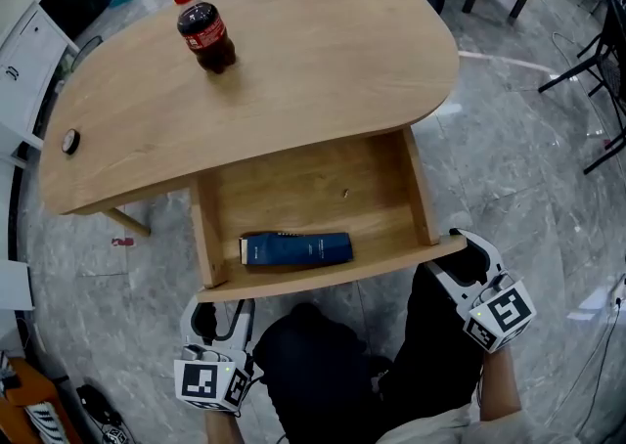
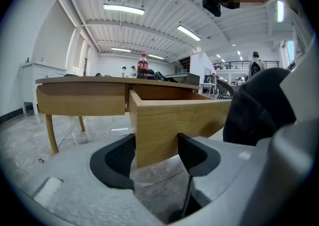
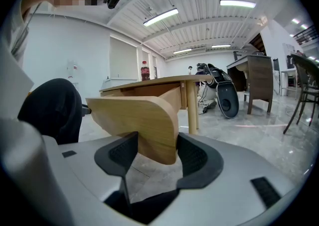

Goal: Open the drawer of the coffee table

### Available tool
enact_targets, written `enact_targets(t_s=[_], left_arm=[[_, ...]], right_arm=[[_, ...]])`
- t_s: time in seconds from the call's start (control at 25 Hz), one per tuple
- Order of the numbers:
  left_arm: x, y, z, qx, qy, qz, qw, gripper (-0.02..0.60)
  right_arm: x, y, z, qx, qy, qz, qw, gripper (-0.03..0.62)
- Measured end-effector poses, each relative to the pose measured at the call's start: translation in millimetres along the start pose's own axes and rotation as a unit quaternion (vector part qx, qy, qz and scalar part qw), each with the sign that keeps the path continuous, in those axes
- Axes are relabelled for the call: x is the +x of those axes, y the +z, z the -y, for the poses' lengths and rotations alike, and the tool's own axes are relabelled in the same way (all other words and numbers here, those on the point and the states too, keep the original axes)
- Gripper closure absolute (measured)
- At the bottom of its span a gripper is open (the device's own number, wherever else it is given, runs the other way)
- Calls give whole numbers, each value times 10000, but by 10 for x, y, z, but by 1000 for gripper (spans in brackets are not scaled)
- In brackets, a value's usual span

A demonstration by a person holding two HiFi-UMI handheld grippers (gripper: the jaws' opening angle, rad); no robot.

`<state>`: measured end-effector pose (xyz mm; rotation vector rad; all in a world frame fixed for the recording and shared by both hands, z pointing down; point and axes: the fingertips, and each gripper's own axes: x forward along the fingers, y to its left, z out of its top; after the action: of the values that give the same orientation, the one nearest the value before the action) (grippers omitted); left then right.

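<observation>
grey marbled floor [image 1: 518,149] runs under everything in a big hall with strip lights. the left gripper [image 2: 155,153] has its jaws standing apart, with the left corner of the drawer [image 2: 174,120] front showing between them; whether the pads press on the wood cannot be told. from the head view this gripper [image 1: 220,320] sits just below the front panel's left end. the right gripper [image 3: 152,153] also has its jaws apart, with the rounded right end of the front panel between them, and from above it [image 1: 460,244] is right at that corner. the drawer [image 1: 323,198] is pulled far out from under the coffee table [image 1: 293,61], its wooden floor in full sight. a dark blue oblong box [image 1: 296,249] lies flat in it, close to the front panel. on the worktop a cola bottle [image 1: 203,33] with a red cap stands upright near the far left side, and a small round black object [image 1: 70,142] lies at the left edge, well apart from the bottle.
</observation>
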<state>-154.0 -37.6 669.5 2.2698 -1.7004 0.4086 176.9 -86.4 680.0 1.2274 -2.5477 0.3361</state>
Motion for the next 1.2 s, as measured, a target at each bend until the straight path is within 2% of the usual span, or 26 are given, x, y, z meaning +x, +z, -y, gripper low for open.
enact_targets(t_s=[0.2,0.56,0.72,0.88,1.04,1.2], left_arm=[[37,-75,-14,8,-19,-60,10000,305],[64,-79,-19,49,-109,49,9999,305],[29,-73,-29,-52,-304,62,9995,305],[13,-22,-31,-1,-534,56,9986,307],[29,-23,-16,138,-653,-236,9975,307],[20,-15,-6,297,-680,-785,9942,307]], right_arm=[[50,-78,11,67,30,-241,9997,339],[51,-100,25,81,120,-333,9993,339],[-97,68,20,438,426,-152,9980,341],[-248,268,11,756,530,14,9957,344],[-265,271,-1,797,421,-240,9956,364],[-298,419,-23,1072,327,-427,9928,364]])
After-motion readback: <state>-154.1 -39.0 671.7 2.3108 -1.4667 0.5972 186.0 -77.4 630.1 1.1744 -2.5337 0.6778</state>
